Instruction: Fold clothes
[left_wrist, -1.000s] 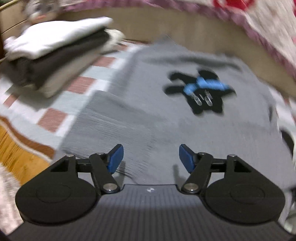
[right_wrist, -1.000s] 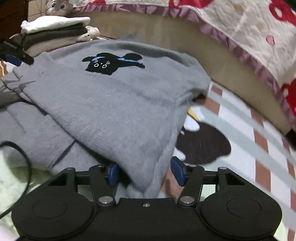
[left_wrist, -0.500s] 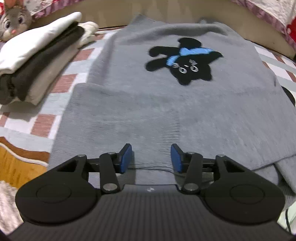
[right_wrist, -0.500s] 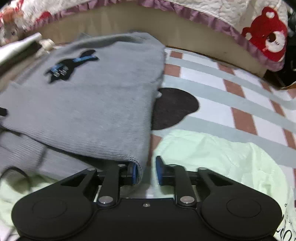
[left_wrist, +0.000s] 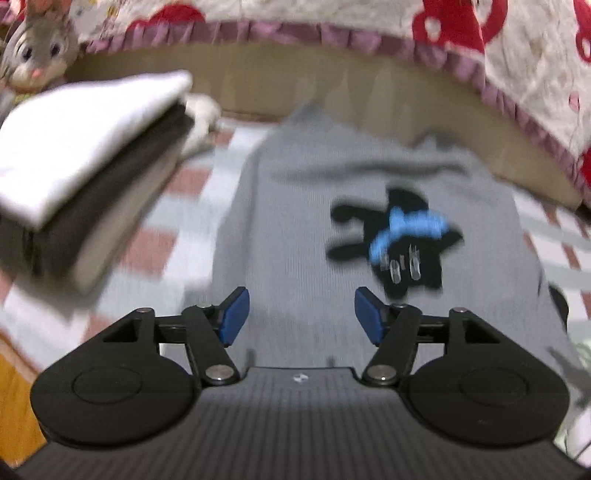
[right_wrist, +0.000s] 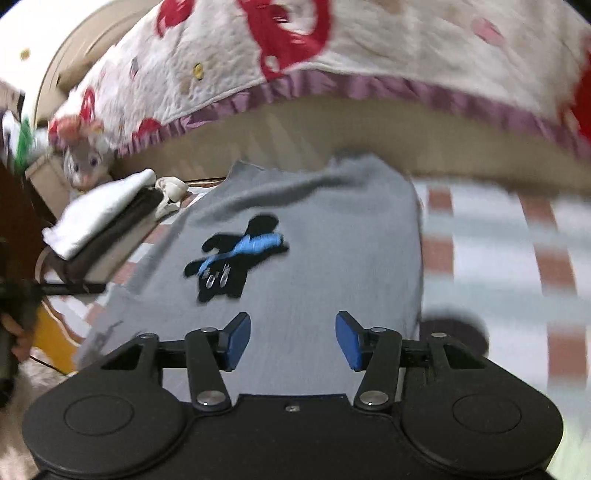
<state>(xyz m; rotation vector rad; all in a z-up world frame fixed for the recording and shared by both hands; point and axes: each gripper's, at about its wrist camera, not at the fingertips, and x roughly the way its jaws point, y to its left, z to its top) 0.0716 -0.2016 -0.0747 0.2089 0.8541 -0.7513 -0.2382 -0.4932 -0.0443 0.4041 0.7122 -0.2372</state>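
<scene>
Grey sweater (left_wrist: 295, 236) with a black cat print (left_wrist: 397, 243) lies flat on the checked mat (right_wrist: 495, 236), in front of a bed with a red-and-white quilt (right_wrist: 369, 44). Judging by the neat straight sides, the sleeves look tucked in and a fold is done; at least one more fold, plus moving it to the pile, seems left. Stack of folded clothes (left_wrist: 81, 177) sits to the sweater's left, beside it, with a plush rabbit (left_wrist: 37, 48) behind, so some garments are finished.

Left gripper (left_wrist: 299, 317): jaws opening, nothing between the pads, sweater lies below them. Right gripper (right_wrist: 291, 341): same, jaws opening, empty, above the sweater's near part.

Hard to tell: both views motion-blurred, cat details smeared. Sweater's near hem hidden under the gripper bodies, so fold layers can't be counted. Dark patch (right_wrist: 454, 328) at the sweater's right edge, unclear what it is. A hand (right_wrist: 14, 332) at the far left of the right view, cut off.
</scene>
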